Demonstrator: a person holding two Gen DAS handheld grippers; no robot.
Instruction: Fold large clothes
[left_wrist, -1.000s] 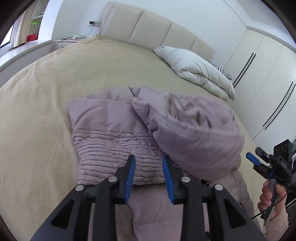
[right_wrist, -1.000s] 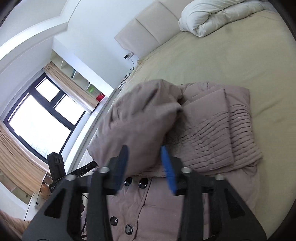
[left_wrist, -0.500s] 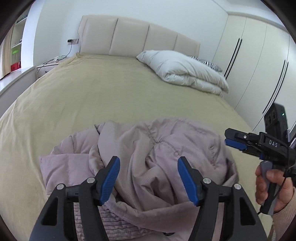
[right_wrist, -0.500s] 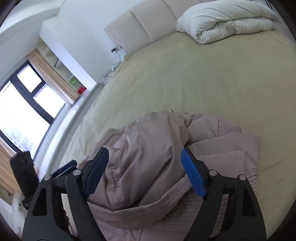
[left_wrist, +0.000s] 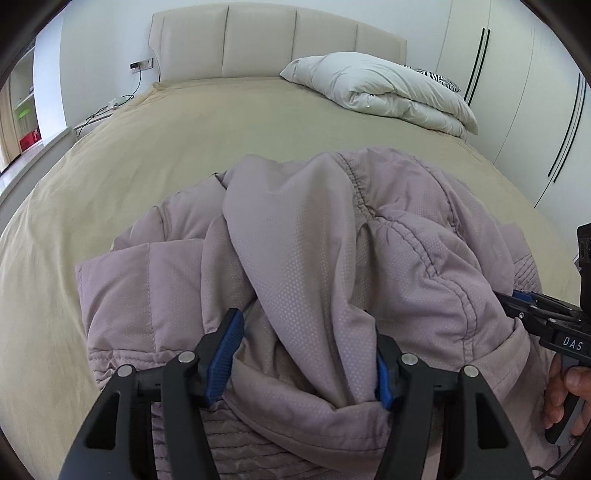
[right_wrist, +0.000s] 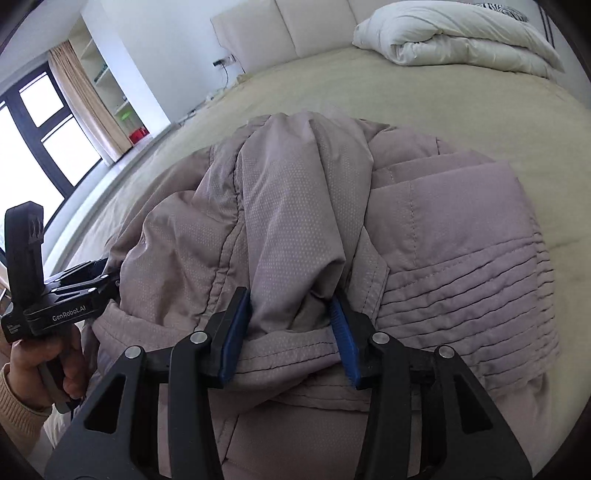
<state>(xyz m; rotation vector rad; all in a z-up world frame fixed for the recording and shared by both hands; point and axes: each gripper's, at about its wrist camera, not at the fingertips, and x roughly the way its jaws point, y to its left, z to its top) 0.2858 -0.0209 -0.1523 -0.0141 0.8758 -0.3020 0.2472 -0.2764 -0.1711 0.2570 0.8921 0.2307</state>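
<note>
1. Left wrist view: a second ago your left gripper (left_wrist: 308, 356) hung back over the flat quilted panel; now it has come down onto the hood (left_wrist: 332, 240) of the coat (left_wrist: 155, 280), with the hood rim lying between its jaws.
2. Those jaws stand wide and the pads are not clamping the cloth, so nothing is gripped on that side yet.
3. Right wrist view: your right gripper (right_wrist: 291, 338) has also dropped in, and its jaws are closing, with a gathered fold of hood fabric between the blue pads, which already touch it.
4. My guess is you are taking the hood by both sides to fold it down over the body.
5. Coat lies on the bed (left_wrist: 155, 155), near its foot, well apart from the duvet (left_wrist: 376, 88).
6. Fabric is mauve, padded and soft, finely dotted on the hood, stitched in close ridges on the panel (right_wrist: 461, 288). It bunches easily.
</note>
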